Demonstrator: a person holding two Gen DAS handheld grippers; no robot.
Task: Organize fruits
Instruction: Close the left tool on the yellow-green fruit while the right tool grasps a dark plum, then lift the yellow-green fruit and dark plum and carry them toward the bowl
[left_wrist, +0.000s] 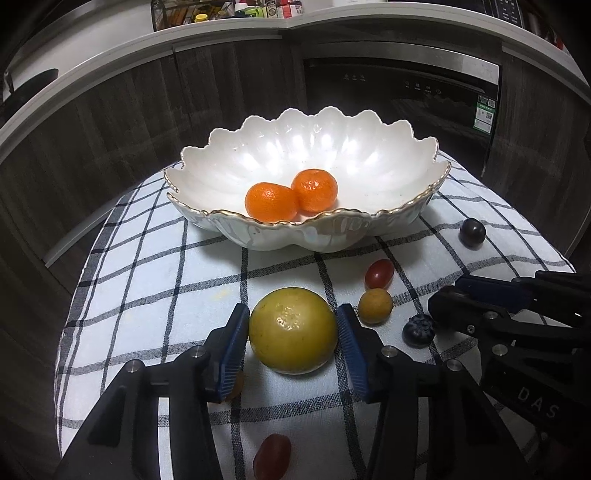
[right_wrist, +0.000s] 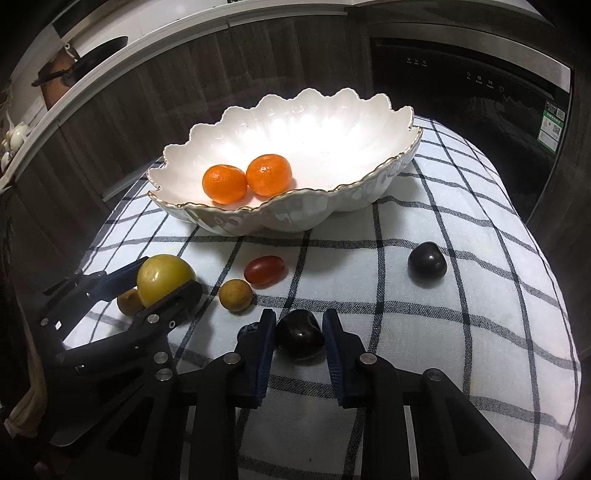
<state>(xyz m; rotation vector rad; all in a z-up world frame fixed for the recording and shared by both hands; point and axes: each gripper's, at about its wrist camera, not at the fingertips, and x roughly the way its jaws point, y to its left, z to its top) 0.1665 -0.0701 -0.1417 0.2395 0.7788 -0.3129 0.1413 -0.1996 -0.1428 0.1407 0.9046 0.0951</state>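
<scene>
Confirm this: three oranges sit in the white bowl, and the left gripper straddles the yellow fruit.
Wrong count. Only two oranges sit in the white bowl, as the left wrist view shows. The rest holds: the left gripper straddles the yellow fruit.

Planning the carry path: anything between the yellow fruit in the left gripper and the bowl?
Left wrist view: only bare checked cloth lies between yellow fruit and bowl.
</scene>
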